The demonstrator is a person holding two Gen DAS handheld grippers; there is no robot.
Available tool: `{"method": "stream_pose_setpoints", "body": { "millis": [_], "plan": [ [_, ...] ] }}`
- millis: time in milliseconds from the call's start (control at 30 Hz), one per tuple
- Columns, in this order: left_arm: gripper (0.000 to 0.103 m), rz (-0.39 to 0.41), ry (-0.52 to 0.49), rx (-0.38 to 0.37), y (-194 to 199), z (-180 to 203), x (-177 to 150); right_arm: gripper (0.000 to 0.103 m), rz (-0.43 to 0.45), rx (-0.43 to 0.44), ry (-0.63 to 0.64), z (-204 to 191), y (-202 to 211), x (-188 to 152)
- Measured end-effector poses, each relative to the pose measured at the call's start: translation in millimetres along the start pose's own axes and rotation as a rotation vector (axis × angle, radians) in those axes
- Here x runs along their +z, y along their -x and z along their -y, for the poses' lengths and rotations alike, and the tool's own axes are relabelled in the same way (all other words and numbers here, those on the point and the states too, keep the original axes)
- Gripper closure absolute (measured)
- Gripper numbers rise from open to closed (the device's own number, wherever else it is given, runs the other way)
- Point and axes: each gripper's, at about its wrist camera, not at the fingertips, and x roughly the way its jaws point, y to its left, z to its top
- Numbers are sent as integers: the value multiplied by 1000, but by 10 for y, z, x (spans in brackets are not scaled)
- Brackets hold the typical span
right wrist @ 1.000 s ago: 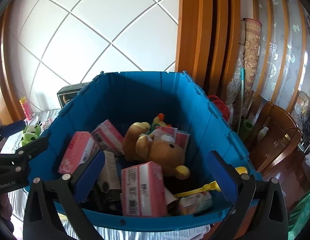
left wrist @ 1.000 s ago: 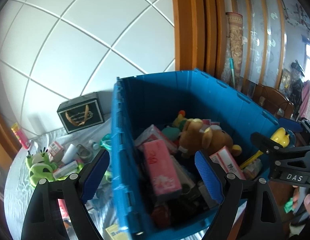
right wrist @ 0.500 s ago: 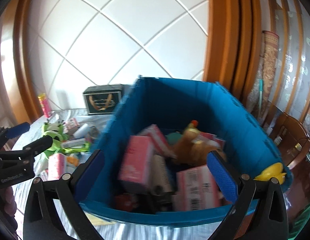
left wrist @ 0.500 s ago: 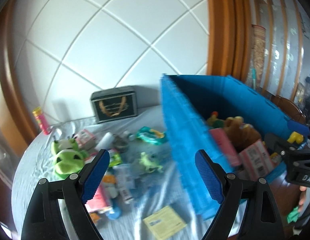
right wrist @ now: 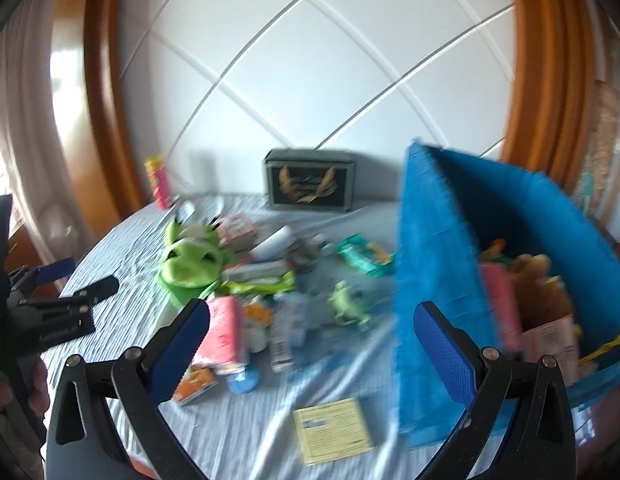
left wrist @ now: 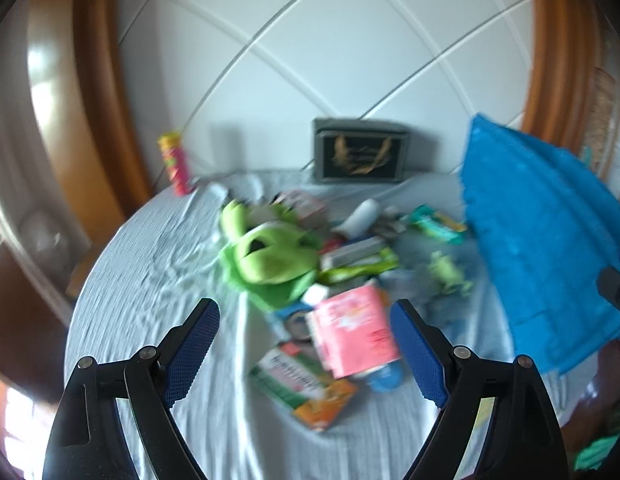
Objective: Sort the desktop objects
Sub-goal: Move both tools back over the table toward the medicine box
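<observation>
Our left gripper [left wrist: 304, 354] is spread wide and holds nothing; it hangs above the table, and the pink packet [left wrist: 352, 330] lies between its blue pads. Our right gripper [right wrist: 310, 350] is also wide apart and empty, above the same heap.

The loose objects lie in the middle of the white cloth [left wrist: 158, 280]. The green frog plush [left wrist: 270, 256] sits at 11 o'clock from the pink packet, the white tube [left wrist: 364, 214] at 12 o'clock, and the blue crate [right wrist: 442, 280] stands at 3 o'clock, already holding a brown plush bear [right wrist: 538, 280] and boxes.

We judge the pink packet to be light and a little soft, perhaps tissues; we would take it across its short sides. The frog plush is soft and light, so any thick part gives a hold. The tube may roll and slip. The picture is blurred, so the small things are hard to name.
</observation>
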Motion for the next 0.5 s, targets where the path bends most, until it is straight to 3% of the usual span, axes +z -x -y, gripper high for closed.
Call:
{"method": "stream_pose_setpoints", "body": {
  "millis": [267,500],
  "plan": [
    [15,-151,72,76,-580,-384,-334,0,-161,70,20,-307,-689,-291],
    [15,-302,119,111,-1203,-200,-698,0,-313,124,20,-223,-1356,-623]
  ]
}}
